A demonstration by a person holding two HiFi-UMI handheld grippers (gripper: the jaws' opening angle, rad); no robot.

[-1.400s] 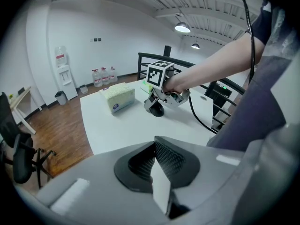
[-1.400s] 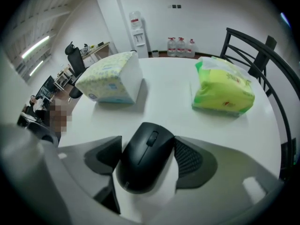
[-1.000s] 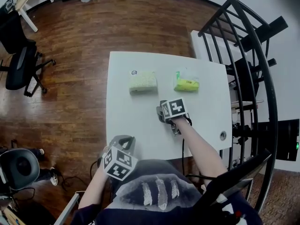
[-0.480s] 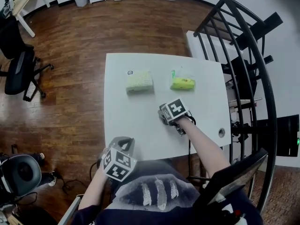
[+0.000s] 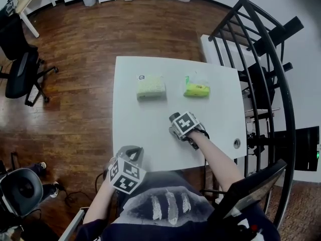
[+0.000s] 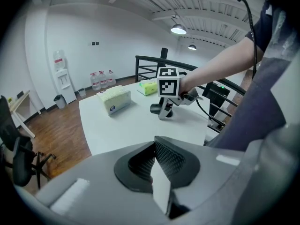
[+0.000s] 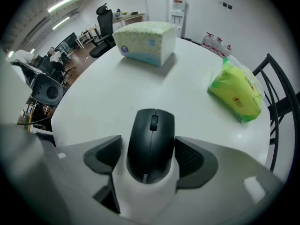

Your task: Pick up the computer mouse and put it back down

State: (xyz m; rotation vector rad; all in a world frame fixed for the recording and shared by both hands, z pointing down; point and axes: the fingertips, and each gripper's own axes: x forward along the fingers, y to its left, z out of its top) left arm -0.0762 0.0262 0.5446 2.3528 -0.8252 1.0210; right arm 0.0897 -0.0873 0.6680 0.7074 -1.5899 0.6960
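Observation:
A black computer mouse (image 7: pixel 150 144) lies on the white table (image 5: pixel 140 124), seen in the right gripper view between my right gripper's (image 7: pixel 149 153) two dark pads. That gripper (image 5: pixel 183 126) points straight down over the mouse. Its jaws are opening: a thin gap shows at the left pad, and the right pad stands close to the mouse's side. From the head view the mouse is hidden under the gripper. My left gripper (image 5: pixel 131 154) rests at the table's near edge, its pads (image 6: pixel 161 161) closed together with nothing between them.
A pale green tissue box (image 5: pixel 151 87) and a bright green packet (image 5: pixel 196 88) lie on the far half of the table. A black metal railing (image 5: pixel 261 59) runs along the right side. An office chair (image 5: pixel 22 69) stands on the wooden floor at left.
My right gripper has shifted a little toward the table's near edge and rolled, so its marker cube sits at a new angle. The left gripper has stayed still.

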